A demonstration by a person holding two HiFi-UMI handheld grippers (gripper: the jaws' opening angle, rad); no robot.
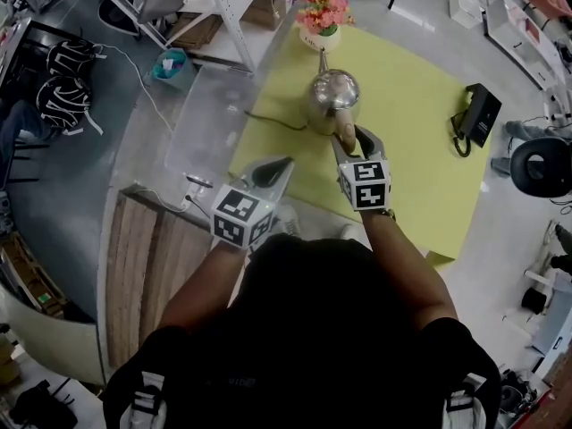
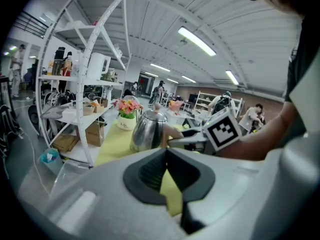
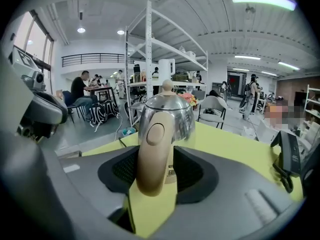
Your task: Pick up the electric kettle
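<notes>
A shiny steel electric kettle (image 1: 333, 92) with a beige handle (image 1: 344, 130) stands on the yellow table (image 1: 411, 150). My right gripper (image 1: 350, 138) is at the handle, open, one jaw on each side of it. In the right gripper view the handle (image 3: 154, 154) fills the gap between the dark pads of the right gripper (image 3: 156, 168), and the kettle body (image 3: 167, 115) rises just behind. My left gripper (image 1: 279, 166) hangs shut over the table's near left edge, apart from the kettle. Seen from the left gripper (image 2: 166, 151), the kettle (image 2: 148, 130) is ahead.
A pot of flowers (image 1: 322, 21) stands just behind the kettle. A black cord (image 1: 277, 121) runs left from the kettle's base. A black telephone (image 1: 478, 114) lies at the table's right. A white shelf rack (image 1: 214, 7) and a clear panel (image 1: 201, 114) are on the left.
</notes>
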